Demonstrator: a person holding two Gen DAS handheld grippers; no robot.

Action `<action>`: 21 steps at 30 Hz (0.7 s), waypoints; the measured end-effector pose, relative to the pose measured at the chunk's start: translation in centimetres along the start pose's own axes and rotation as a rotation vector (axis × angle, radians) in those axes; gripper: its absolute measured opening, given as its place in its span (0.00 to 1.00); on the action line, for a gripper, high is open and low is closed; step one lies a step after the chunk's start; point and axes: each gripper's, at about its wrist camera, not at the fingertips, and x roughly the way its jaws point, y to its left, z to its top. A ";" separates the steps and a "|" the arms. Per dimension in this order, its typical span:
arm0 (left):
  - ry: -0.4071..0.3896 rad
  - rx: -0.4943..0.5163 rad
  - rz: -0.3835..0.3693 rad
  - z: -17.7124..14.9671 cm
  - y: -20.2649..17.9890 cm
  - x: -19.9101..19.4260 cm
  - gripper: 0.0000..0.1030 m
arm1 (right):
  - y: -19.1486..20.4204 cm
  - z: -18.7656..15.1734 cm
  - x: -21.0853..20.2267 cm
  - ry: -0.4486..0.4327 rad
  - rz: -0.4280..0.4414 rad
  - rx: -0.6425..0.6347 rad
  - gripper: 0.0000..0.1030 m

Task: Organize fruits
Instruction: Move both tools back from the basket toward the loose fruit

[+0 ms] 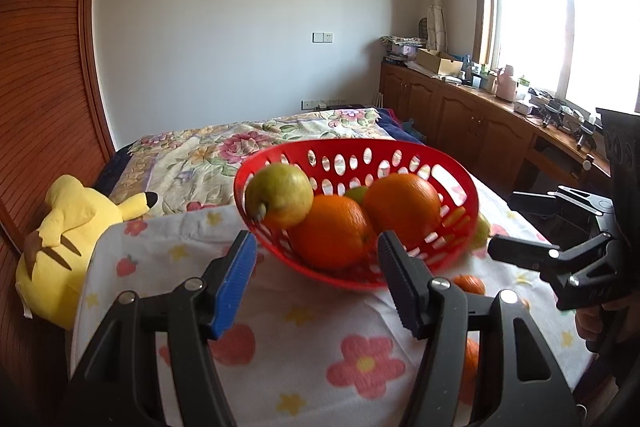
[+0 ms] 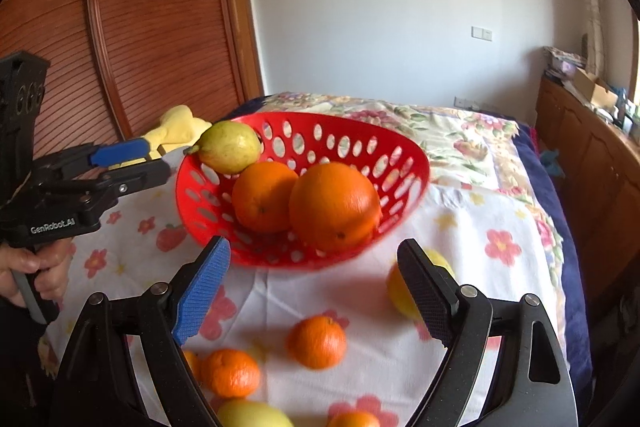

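Observation:
A red perforated basket (image 2: 400, 163) stands on a flowered cloth and holds two oranges (image 2: 334, 207) and a yellow-green pear (image 2: 230, 147) leaning on its left rim. Loose mandarins (image 2: 316, 341) and a yellow fruit (image 2: 400, 291) lie on the cloth in front of it. My right gripper (image 2: 316, 287) hovers open above these loose fruits, holding nothing. My left gripper (image 1: 316, 279) is open and empty just short of the basket (image 1: 460, 179), below the pear (image 1: 280, 197). Each gripper shows in the other's view: the left gripper (image 2: 168, 159) beside the pear, the right gripper (image 1: 508, 223) to the basket's right.
A yellow plush toy (image 1: 68, 227) lies left of the cloth against a wooden slatted wardrobe (image 2: 160, 27). The bed with a floral quilt (image 1: 240, 143) stretches behind the basket. Wooden cabinets (image 1: 460, 115) with clutter line the right wall under the window. A hand (image 2: 36, 267) grips the left gripper's handle.

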 end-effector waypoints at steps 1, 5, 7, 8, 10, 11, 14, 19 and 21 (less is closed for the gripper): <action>0.001 -0.001 -0.001 -0.4 -0.1 -0.3 0.62 | 0.1 -0.3 -0.3 -0.002 -0.007 0.006 0.85; 0.012 0.001 -0.005 -2.3 -0.6 -1.2 0.62 | 0.1 -2.1 -1.8 -0.011 -0.028 0.024 0.85; 0.026 0.010 -0.009 -3.1 -1.0 -1.3 0.62 | 0.1 -3.1 -2.4 -0.011 -0.031 0.034 0.85; 0.029 0.014 -0.010 -3.4 -1.3 -1.4 0.62 | 0.1 -3.6 -2.5 -0.007 -0.032 0.038 0.85; 0.036 0.017 -0.016 -4.2 -1.7 -1.6 0.62 | 0.1 -4.6 -2.9 -0.002 -0.031 0.046 0.85; 0.040 0.018 -0.022 -4.6 -2.0 -1.7 0.62 | 0.2 -5.0 -3.0 -0.001 -0.029 0.047 0.85; 0.039 0.027 -0.024 -5.6 -2.8 -2.1 0.62 | 0.7 -6.2 -3.4 0.003 -0.024 0.049 0.83; 0.050 0.022 -0.035 -7.1 -3.9 -2.3 0.62 | 1.8 -8.2 -3.5 0.018 0.005 0.055 0.78; 0.058 0.019 -0.039 -7.5 -4.3 -2.2 0.62 | 2.3 -8.9 -3.4 0.028 0.008 0.052 0.77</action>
